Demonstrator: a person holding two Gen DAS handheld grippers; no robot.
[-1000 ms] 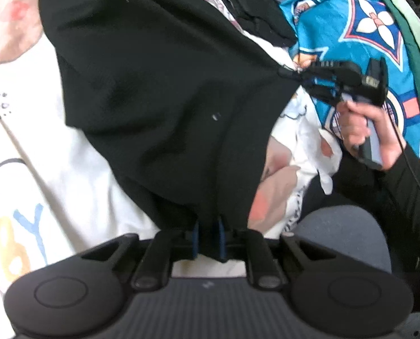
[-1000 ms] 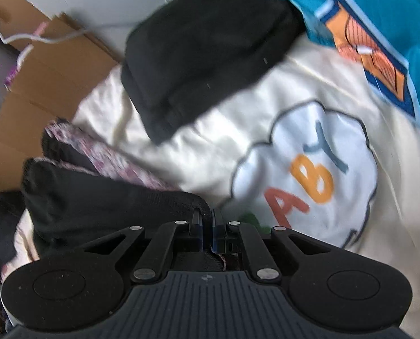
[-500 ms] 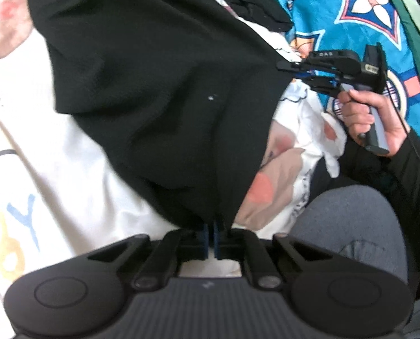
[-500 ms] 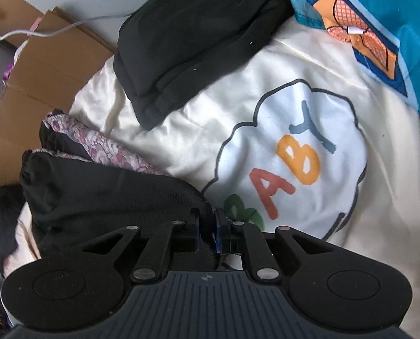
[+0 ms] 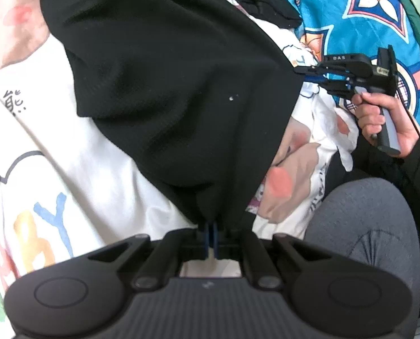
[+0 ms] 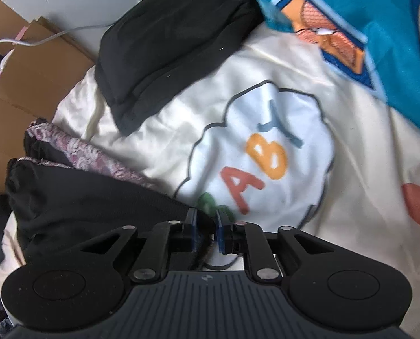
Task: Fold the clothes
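A black garment (image 5: 167, 84) is spread over the white printed sheet (image 5: 69, 155). My left gripper (image 5: 211, 234) is shut on its near edge, and the cloth bunches between the blue pads. In the left wrist view my right gripper (image 5: 301, 71), held by a person's hand (image 5: 379, 121), sits at the garment's right corner. In the right wrist view my right gripper (image 6: 206, 226) has its jaws opening. The corner of the black garment (image 6: 83, 212) lies loose in the gap, with space beside the pads.
A folded black pile (image 6: 167, 56) lies on the sheet (image 6: 351, 197) beyond the "BABY" cloud print. A floral garment (image 6: 83, 152) sits beside the black one. A blue patterned blanket (image 6: 379, 28) lies at the right, cardboard (image 6: 26, 84) at the left. The person's grey-clad knee (image 5: 365, 226) is close by.
My right gripper's jaws have parted from shut, freeing the garment corner. My left gripper has closed tighter on the near edge. Both hands have hardly shifted.
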